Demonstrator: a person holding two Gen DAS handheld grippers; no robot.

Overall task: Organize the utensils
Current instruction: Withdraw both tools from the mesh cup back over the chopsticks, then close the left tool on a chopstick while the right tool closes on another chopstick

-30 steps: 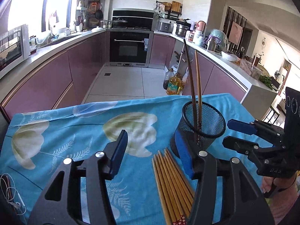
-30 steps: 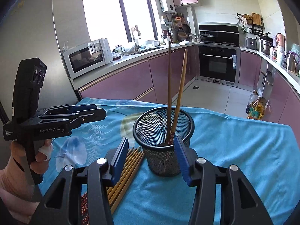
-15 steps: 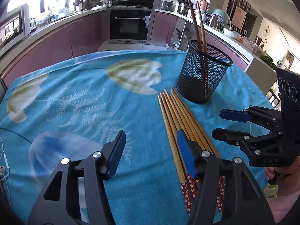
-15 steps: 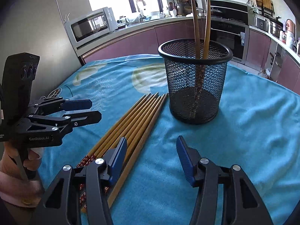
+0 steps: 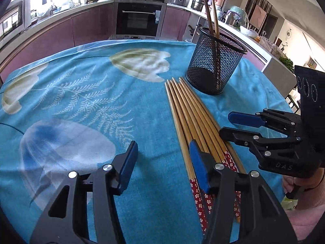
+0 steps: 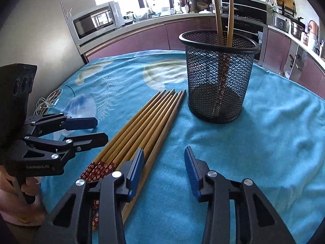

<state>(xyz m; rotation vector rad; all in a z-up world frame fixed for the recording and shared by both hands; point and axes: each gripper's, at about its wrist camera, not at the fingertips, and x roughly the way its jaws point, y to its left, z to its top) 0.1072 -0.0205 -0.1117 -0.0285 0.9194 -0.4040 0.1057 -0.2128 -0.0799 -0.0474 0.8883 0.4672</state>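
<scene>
lying chopsticks (image 5: 189,118) beneath left gripper's (image 5: 162,162) right jaw

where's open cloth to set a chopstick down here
Bare tablecloth spreads left of the chopstick row, and more lies right of the mesh holder. It is crowded between the row's tips and the holder, and near the white cable.

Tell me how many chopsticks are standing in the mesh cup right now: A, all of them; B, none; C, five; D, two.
D: two chopsticks stand in the mesh cup, while the rest lie in a row on the cloth beside it.
</scene>
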